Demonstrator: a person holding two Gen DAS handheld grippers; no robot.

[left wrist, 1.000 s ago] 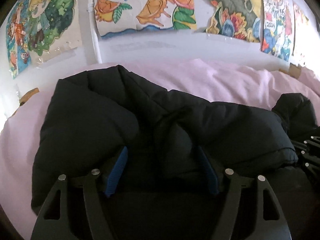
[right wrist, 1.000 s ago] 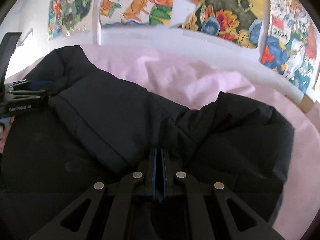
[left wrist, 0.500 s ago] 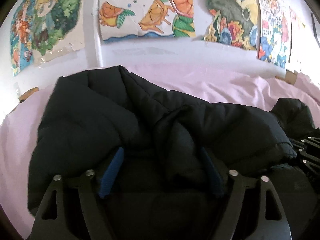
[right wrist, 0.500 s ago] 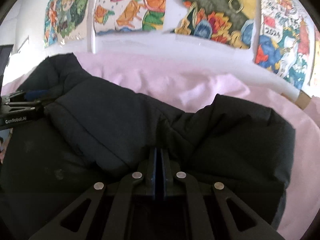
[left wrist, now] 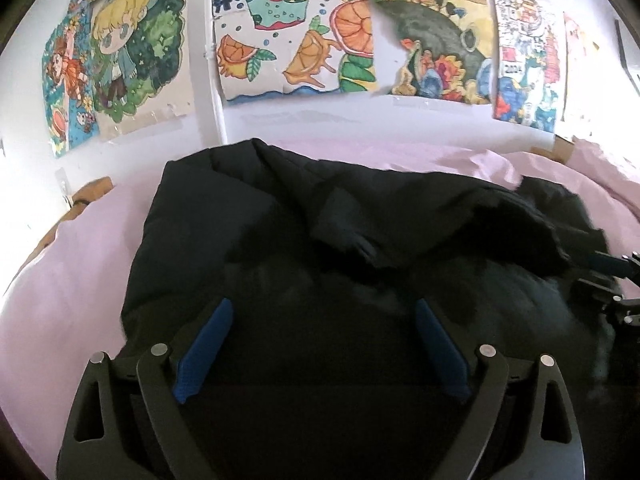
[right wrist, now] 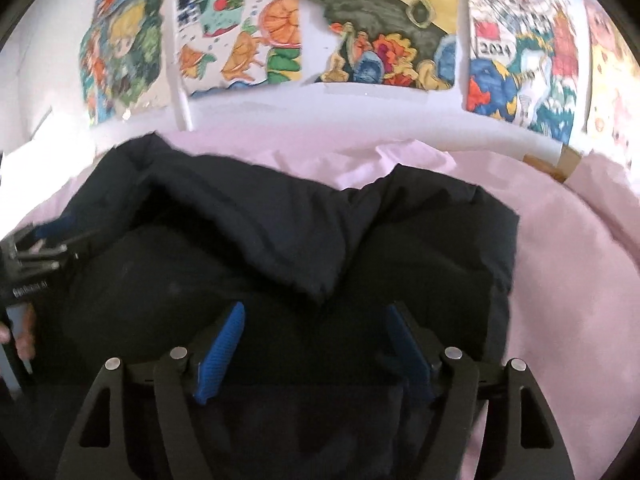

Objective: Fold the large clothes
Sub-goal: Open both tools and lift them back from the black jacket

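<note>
Black puffer jacket (left wrist: 280,232) (right wrist: 256,236), quilted and bulky, lying rumpled on a bed with a pink sheet (left wrist: 64,280) (right wrist: 568,280); a thick fold crosses its far half. Left gripper (left wrist: 320,344) and right gripper (right wrist: 314,344) sit low over the near part, jaws spread wide, holding nothing. Colourful drawings (left wrist: 296,36) on the far wall.

We saw a black puffy jacket (left wrist: 280,240) lying bunched across the middle of the frame, its quilted upper part folded down toward the lower centre. In the right wrist view the jacket (right wrist: 280,240) showed a flap overlapping its body; the right edge looked blurred.
</note>
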